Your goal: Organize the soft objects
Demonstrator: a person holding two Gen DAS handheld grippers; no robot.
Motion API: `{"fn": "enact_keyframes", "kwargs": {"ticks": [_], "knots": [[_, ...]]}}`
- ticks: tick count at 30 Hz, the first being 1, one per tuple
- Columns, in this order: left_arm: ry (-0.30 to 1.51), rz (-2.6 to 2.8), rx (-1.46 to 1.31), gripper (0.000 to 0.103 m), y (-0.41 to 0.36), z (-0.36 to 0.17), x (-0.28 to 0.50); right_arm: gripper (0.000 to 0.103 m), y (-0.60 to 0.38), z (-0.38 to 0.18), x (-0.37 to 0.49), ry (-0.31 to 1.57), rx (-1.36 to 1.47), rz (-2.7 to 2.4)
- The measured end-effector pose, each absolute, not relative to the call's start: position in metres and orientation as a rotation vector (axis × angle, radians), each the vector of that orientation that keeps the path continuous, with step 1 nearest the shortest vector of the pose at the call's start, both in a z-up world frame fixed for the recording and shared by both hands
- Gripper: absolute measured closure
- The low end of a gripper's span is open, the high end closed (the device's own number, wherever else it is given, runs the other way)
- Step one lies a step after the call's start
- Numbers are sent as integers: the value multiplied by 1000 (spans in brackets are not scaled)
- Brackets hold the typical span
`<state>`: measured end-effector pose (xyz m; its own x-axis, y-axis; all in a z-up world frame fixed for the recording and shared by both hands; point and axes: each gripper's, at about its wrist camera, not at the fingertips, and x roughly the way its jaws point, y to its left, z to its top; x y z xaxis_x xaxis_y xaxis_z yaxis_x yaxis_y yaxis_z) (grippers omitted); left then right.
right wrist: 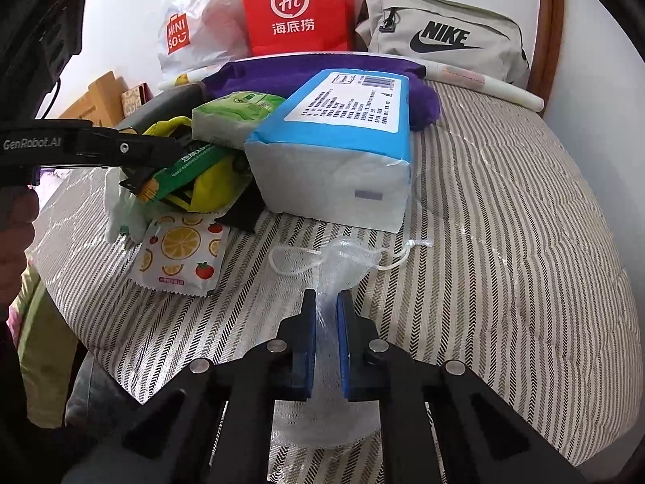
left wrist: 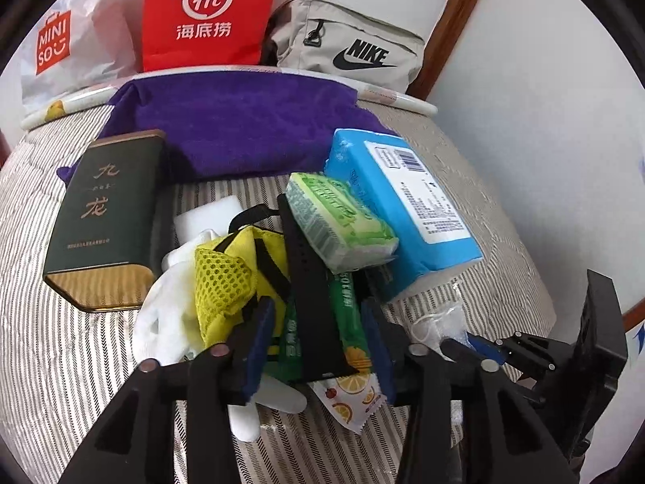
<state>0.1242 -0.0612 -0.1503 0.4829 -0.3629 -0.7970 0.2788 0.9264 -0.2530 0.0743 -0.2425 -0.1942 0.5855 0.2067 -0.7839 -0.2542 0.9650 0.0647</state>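
Observation:
A heap of soft things lies on the striped bed: a blue tissue pack (left wrist: 407,205) (right wrist: 334,149), a green wet-wipe pack (left wrist: 342,222) (right wrist: 238,115), a yellow mesh pouch (left wrist: 229,278) (right wrist: 219,185), a green snack packet (left wrist: 346,322) (right wrist: 189,169), a fruit-print sachet (left wrist: 354,399) (right wrist: 181,254) and a white glove (left wrist: 165,322). My left gripper (left wrist: 318,343) is open around the green packet and a black flat piece (left wrist: 314,302). My right gripper (right wrist: 324,322) is shut on a clear-wrapped face mask (right wrist: 342,262), also visible in the left wrist view (left wrist: 435,322).
A dark green tin (left wrist: 109,218) lies left of the heap on a purple towel (left wrist: 242,129). At the bed's head stand a Miniso bag (left wrist: 56,44), a red paper bag (left wrist: 209,12) and a beige Nike bag (left wrist: 350,44). A wooden post (left wrist: 455,28) rises at the right.

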Motion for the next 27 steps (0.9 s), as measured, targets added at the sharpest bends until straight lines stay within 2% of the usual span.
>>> {"fn": "enact_keyframes", "kwargs": {"ticks": [1,5,9,15,21,27], "knots": [[988,-388,-85,54,-63,-149,124,93,-242,-194,74,906,-60,269],[965,-350,-25,54,-72,-149,128,93,-241,-194,74,903,-66,267],[974,-332,-15,70,-73,-152,135,93,-242,-194,73,902,-66,272],[972,-356,-12,78,-72,-150,132,93,-243,-194,73,901,-67,277],[980,-386,-54,80,-60,-140,117,93,-243,-194,73,903,-66,280],[1010,-354,20,78,-64,-145,110,93,-242,-194,71,902,-77,279]]}}
